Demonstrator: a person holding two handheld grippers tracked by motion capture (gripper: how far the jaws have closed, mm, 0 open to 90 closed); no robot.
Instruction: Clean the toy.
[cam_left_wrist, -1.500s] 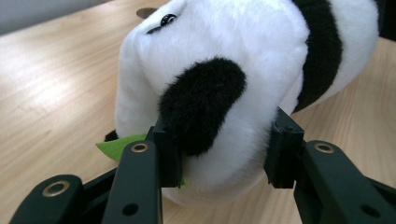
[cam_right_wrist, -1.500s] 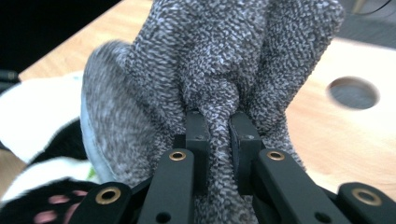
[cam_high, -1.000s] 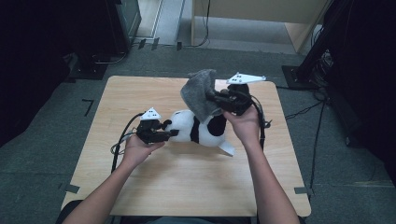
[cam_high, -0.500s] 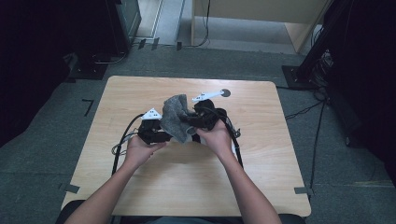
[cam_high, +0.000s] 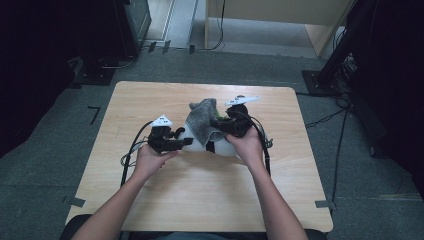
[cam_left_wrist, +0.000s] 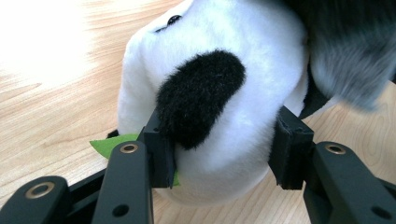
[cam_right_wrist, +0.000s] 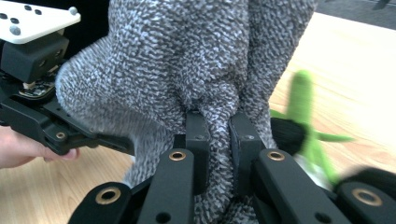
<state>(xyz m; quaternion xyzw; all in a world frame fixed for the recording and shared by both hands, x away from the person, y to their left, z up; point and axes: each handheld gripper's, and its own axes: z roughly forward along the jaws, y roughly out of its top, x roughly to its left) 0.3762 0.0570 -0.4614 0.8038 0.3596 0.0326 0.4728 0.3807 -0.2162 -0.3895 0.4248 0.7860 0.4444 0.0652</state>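
Right gripper (cam_right_wrist: 217, 135) clenched on grey cloth (cam_right_wrist: 187, 60), draped over panda plush (cam_left_wrist: 210, 93) mid-table; left gripper (cam_left_wrist: 224, 149) grasping the plush, jaws just easing apart. Lower cloth slowly, keep plush steady

From above, the grey cloth (cam_high: 202, 122) covers most of the plush panda (cam_high: 222, 146), hiding its head. In the left gripper view, the panda runs off the top edge, and the cloth's corner there is blurred. In the right gripper view, the cloth overruns the top edge, and the green leaves (cam_right_wrist: 306, 116) are smeared by blur.
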